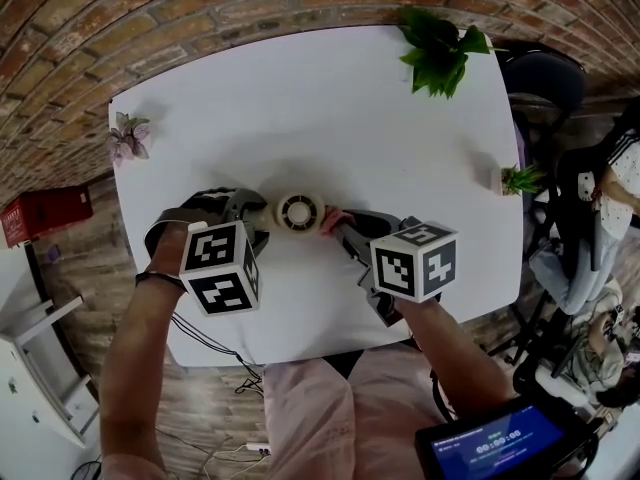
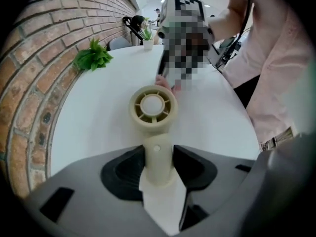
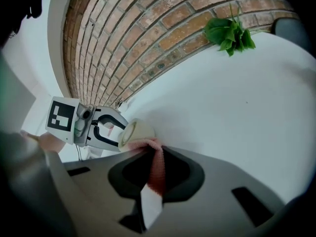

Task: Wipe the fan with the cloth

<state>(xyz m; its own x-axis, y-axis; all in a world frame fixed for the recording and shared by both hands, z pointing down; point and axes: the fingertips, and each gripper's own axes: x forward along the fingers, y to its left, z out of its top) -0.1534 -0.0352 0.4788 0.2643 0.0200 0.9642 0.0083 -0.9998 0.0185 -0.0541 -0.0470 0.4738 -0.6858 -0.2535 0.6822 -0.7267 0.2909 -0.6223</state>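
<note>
A small cream hand fan (image 1: 299, 212) with a round grille head is held over the white table (image 1: 330, 108). My left gripper (image 2: 158, 168) is shut on the fan's handle (image 2: 157, 157), and the round head (image 2: 153, 107) points away from it. My right gripper (image 3: 154, 168) is shut on a pink cloth (image 3: 156, 166). The cloth's upper end touches the fan head (image 3: 136, 133) on its right side. In the head view the cloth (image 1: 331, 222) shows just right of the fan, between the two grippers.
A leafy green plant (image 1: 441, 48) stands at the table's far right corner. A small pot plant (image 1: 518, 179) sits at the right edge and a purple-flowered one (image 1: 128, 136) at the left edge. A brick wall (image 1: 150, 8) runs behind. A seated person (image 1: 600, 218) is on the right.
</note>
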